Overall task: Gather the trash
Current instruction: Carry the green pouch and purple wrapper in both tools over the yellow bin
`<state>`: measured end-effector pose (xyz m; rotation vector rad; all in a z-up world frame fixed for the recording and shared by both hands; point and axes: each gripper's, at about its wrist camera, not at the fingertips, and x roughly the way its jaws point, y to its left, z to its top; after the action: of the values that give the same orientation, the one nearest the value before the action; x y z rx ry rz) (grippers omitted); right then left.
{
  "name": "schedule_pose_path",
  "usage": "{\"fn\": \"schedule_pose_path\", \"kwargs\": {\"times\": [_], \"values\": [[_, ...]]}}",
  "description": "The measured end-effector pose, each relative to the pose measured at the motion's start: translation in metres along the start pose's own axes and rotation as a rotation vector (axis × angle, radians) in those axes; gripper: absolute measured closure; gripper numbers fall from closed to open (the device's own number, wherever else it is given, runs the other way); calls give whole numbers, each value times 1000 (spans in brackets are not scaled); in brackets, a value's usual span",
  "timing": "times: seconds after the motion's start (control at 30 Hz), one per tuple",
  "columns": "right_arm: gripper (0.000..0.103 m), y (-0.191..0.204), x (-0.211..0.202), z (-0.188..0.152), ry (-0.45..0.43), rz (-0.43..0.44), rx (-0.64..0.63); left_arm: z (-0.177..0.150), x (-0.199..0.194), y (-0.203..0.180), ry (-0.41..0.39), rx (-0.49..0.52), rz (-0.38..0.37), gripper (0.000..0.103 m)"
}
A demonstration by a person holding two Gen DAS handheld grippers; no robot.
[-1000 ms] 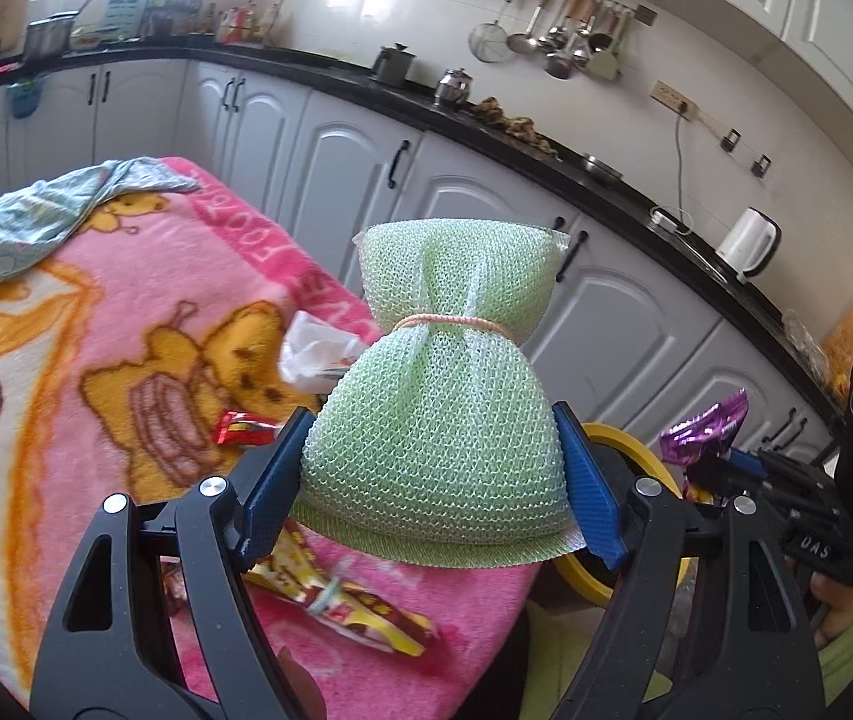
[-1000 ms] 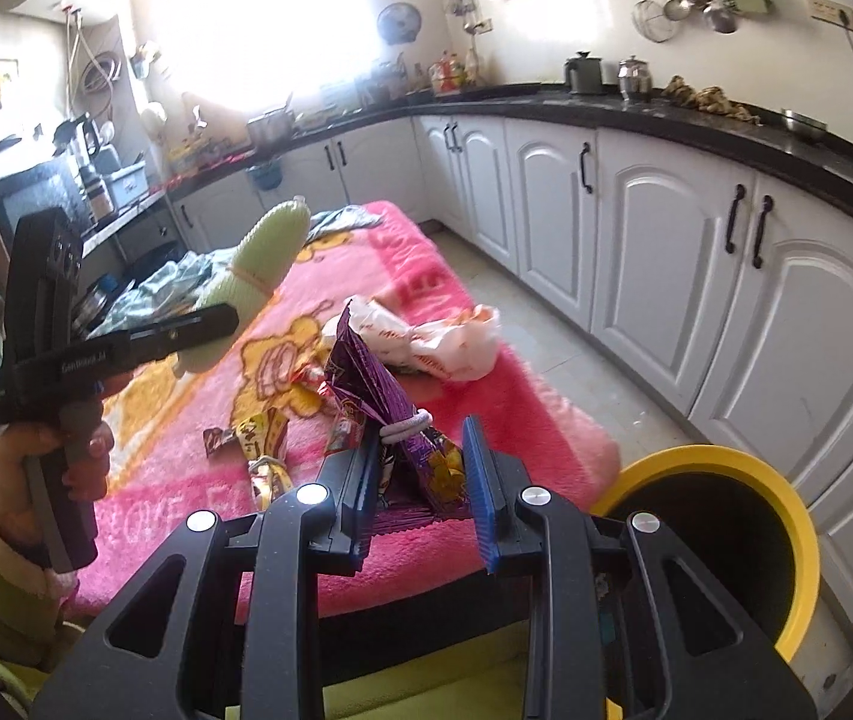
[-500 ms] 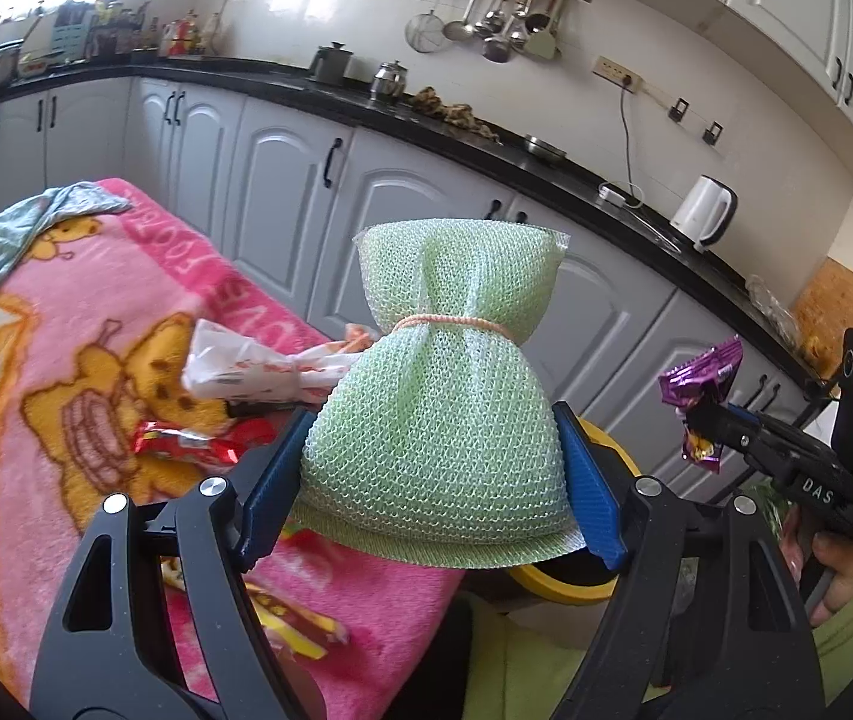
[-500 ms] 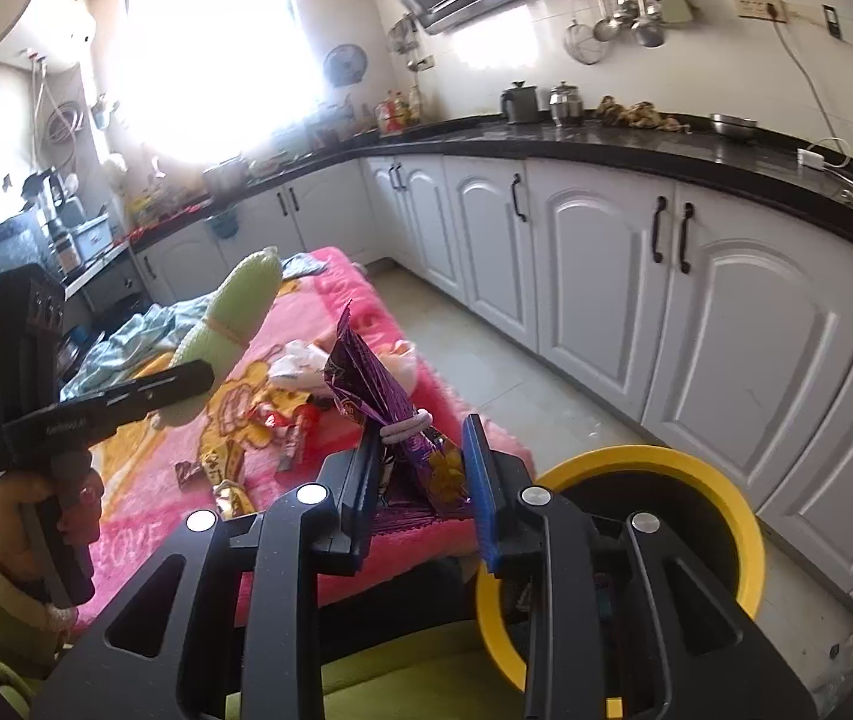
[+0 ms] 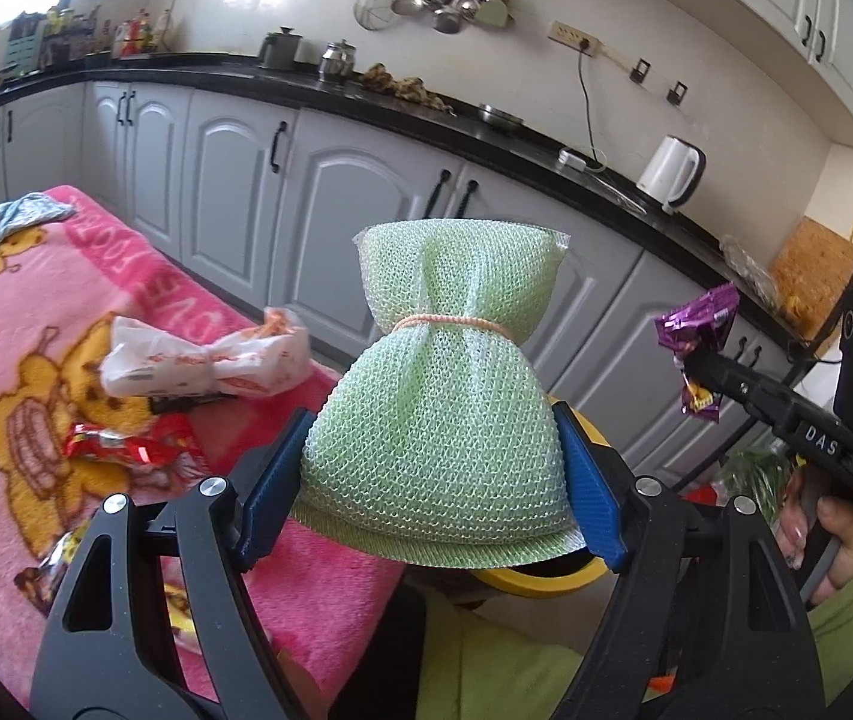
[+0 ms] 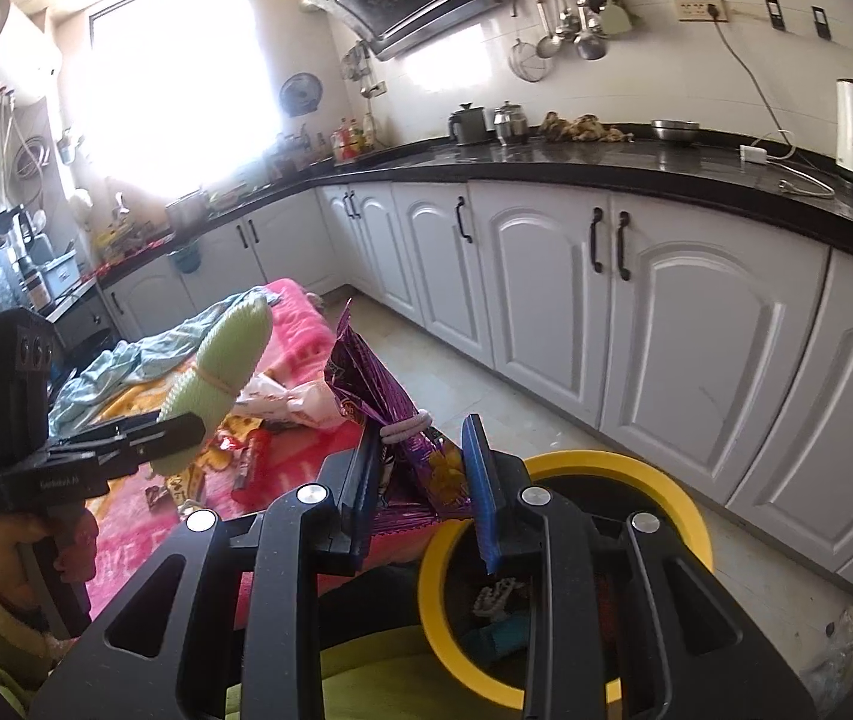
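Note:
My left gripper point(image 5: 432, 498) is shut on a green mesh bag point(image 5: 438, 420) tied with a pink band; it also shows in the right wrist view point(image 6: 222, 384). It hangs over the table's right edge, in front of the yellow-rimmed bin point(image 5: 546, 579). My right gripper point(image 6: 426, 480) is shut on a purple snack wrapper point(image 6: 378, 402), held at the near left rim of the bin point(image 6: 606, 468); the wrapper also shows in the left wrist view point(image 5: 696, 324). Some trash lies inside the bin.
A pink cartoon blanket point(image 5: 36, 312) covers the table, with a white-and-orange plastic bag point(image 5: 204, 354), a red wrapper point(image 5: 120, 444) and yellow wrappers on it. A blue-green cloth point(image 6: 126, 360) lies at its far end. White cabinets point(image 6: 696, 330) under a black counter stand behind the bin.
Both grippers have swung right, away from the table and toward the bin, each still holding its item. The bin now sits directly under the right gripper's jaws.

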<state>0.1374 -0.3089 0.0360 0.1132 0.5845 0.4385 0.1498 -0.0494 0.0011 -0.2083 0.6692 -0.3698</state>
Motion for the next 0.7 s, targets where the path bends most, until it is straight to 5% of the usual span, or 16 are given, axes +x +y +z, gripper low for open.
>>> {"fn": "schedule_pose_path", "kwargs": {"times": [0.7], "values": [[77,-61,5,-26,14,-137,101,-29,95,-62,180,83,-77,34]]}}
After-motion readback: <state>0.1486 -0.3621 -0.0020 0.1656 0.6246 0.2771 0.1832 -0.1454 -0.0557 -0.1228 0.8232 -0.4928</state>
